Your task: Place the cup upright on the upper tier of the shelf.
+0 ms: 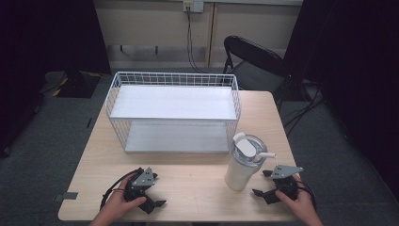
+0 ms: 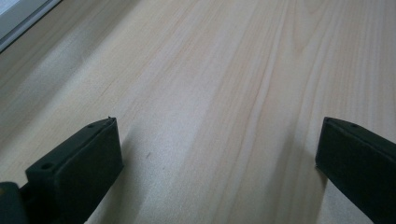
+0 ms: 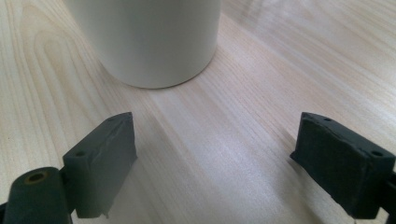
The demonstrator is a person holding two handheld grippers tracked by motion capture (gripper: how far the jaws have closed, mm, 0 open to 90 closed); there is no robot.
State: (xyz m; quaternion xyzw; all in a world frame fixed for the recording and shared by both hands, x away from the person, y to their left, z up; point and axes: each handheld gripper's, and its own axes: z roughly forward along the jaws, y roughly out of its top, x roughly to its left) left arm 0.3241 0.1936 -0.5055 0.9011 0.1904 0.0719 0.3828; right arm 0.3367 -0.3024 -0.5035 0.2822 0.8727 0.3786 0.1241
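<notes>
A light wooden table (image 1: 197, 186) carried all items. A white wire basket shelf (image 1: 174, 110) with two white tiers stood at the table's rear centre. In front of the shelf's right end stood a white tumbler (image 1: 243, 162), upright, fitted with a clear lid and a white straw pointing right. In the right gripper view the tumbler's base (image 3: 149, 42) rested on the wood just ahead of the jaws.

The left gripper (image 1: 155, 197) lay at the near-left edge of the table, held by the person's left hand (image 1: 123, 205). Its jaws stood wide apart with bare wood between them; it held nothing.

The right gripper (image 1: 262, 184) sat just right of the tumbler, held by the right hand (image 1: 296, 203). Its jaws were spread wide, clear of the tumbler, and gripped nothing.
</notes>
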